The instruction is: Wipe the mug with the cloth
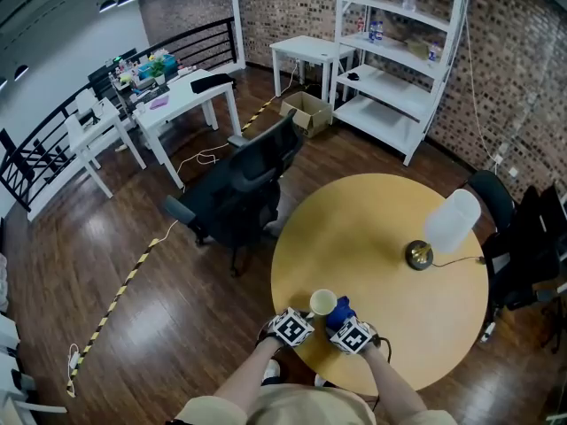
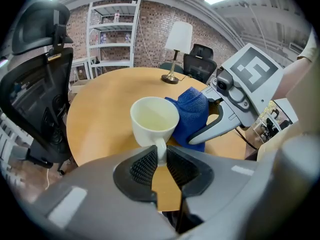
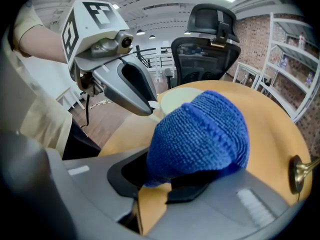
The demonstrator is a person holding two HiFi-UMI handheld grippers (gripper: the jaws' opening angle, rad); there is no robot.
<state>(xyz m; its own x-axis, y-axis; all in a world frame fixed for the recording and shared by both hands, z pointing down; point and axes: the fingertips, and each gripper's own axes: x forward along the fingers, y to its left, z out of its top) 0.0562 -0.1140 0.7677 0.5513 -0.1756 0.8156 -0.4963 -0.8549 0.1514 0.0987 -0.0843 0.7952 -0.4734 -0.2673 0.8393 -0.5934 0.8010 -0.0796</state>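
The left gripper (image 2: 161, 160) had its jaws clenched on the handle of the white mug (image 2: 154, 120). The mug was near the front edge of the round yellow worktop (image 1: 381, 220). The right gripper (image 3: 162, 183) had its jaws squeezed on the blue cloth (image 3: 200, 134), which touched the mug's side. A lamp (image 1: 446, 227) stood well apart, farther back.
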